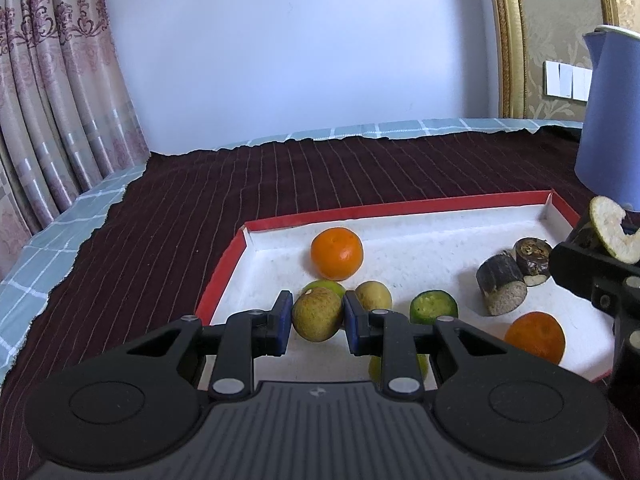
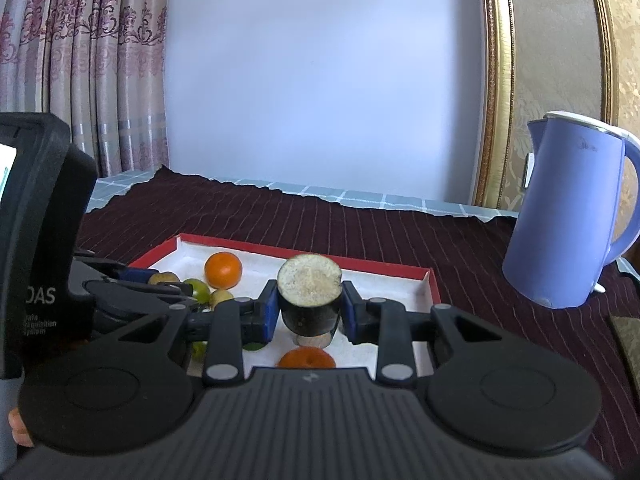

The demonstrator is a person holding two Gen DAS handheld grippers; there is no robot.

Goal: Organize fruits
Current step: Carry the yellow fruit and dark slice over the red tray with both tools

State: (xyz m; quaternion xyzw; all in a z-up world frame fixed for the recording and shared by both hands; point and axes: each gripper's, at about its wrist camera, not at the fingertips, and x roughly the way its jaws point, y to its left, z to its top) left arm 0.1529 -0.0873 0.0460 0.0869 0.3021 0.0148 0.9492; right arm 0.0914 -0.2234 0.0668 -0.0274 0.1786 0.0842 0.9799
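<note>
In the left view our left gripper (image 1: pixel 314 322) has its fingers (image 1: pixel 282 318) closed on a yellow-green fruit (image 1: pixel 317 314) at lower centre, seemingly lifted a little above the tray (image 1: pixel 224 272). In the right view our right gripper (image 2: pixel 307 312) clamps a dark-skinned stub (image 2: pixel 310 300), pale cut face up, at centre frame. So we judge the sorting to be midway: both grippers are loaded, nothing shows outside the tray, and no clear grouping is visible yet. Left in the tray are an orange (image 1: pixel 337 253) near the far left corner, a second orange (image 1: pixel 535 337) at lower right, a green fruit (image 1: pixel 433 306), and two stubs (image 1: pixel 502 288) at right. The tray's bare middle and far right offer room; its red rim is the edge to clear, and the kettle (image 2: pixel 564 216) stands well apart at right on the cloth-covered surface (image 2: pixel 360 232).
</note>
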